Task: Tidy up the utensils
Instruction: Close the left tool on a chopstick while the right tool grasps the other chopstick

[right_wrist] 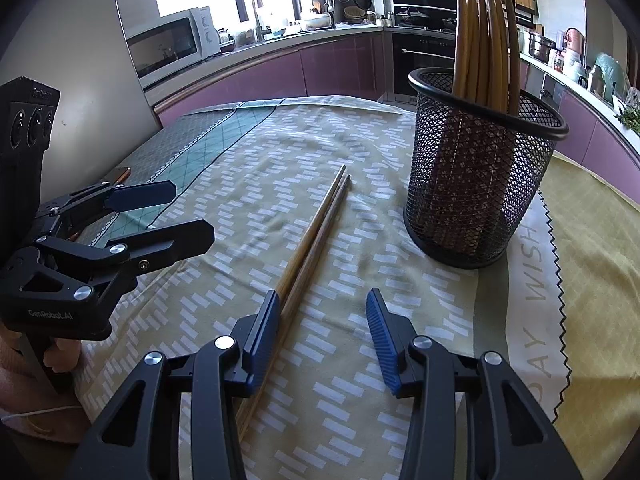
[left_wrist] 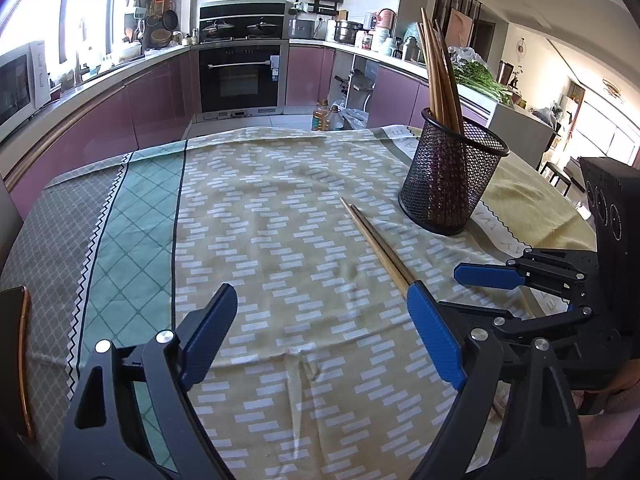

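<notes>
A pair of wooden chopsticks (left_wrist: 378,242) lies side by side on the patterned tablecloth (left_wrist: 260,200), running diagonally toward a black mesh holder (left_wrist: 448,184). Several more chopsticks (left_wrist: 438,72) stand upright in that holder. My left gripper (left_wrist: 320,300) is open wide over bare cloth, and the pair's near end disappears behind its right finger. In the right wrist view my right gripper (right_wrist: 324,300) is open around the near part of the chopsticks (right_wrist: 316,232). They lie against the inside of its left finger, and the right finger stands clear of them. The holder (right_wrist: 476,184) is ahead to the right.
A phone (right_wrist: 120,174) lies near the table's left edge, and my left gripper (right_wrist: 192,212) hovers close beside it. Purple kitchen cabinets, an oven and a microwave (right_wrist: 168,46) ring the far side. The cloth's zigzag border (right_wrist: 560,280) runs along the right.
</notes>
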Demonstrator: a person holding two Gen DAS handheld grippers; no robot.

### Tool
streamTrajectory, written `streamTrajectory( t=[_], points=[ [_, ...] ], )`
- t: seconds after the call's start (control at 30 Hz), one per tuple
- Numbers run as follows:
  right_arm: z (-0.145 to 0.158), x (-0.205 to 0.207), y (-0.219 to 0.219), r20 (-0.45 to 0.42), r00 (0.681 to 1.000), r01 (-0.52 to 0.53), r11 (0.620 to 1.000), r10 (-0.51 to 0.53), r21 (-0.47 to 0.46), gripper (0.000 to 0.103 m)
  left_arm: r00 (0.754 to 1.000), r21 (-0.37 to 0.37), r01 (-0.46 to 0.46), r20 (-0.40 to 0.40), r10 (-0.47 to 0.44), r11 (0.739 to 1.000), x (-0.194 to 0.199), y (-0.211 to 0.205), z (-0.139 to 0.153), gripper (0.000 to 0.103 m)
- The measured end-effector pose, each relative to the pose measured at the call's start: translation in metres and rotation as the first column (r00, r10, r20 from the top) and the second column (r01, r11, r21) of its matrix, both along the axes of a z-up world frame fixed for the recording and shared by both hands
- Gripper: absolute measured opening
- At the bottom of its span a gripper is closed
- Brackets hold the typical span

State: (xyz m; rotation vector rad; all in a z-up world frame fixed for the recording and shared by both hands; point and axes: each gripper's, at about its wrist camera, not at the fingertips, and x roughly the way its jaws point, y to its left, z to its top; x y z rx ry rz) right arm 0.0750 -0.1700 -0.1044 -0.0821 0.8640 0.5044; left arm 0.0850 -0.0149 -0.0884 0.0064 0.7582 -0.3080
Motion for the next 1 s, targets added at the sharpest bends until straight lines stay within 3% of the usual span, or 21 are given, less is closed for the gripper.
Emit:
streamTrajectory(
  t=[0.23,0.43,0.57,1.0],
  points=[
    [-0.001,-0.001,0.008,0.004,1.000,-0.012,0.999,0.012,-0.041,0.040,1.000,0.000,0.000,0.000,0.000,1.000,0.000,0.000,0.000,0.085],
    [0.000,0.000,0.002,0.001,1.000,0.018,0.999,-0.018,-0.040,0.026,1.000,-0.001,0.001,0.000,-0.001,1.000,0.000,-0.001,0.000,0.085],
    [0.000,0.003,-0.004,-0.018,1.000,0.024,1.000,-0.025,-0.014,0.025,1.000,0.008,0.010,-0.003,-0.010,1.000,0.000,-0.002,-0.001,0.084],
    [0.001,0.024,0.003,-0.010,1.000,-0.001,0.999,0.000,-0.047,0.022,0.996,0.026,0.076,-0.042,-0.075,0.997,0.010,-0.012,-0.006,0.073]
  ],
)
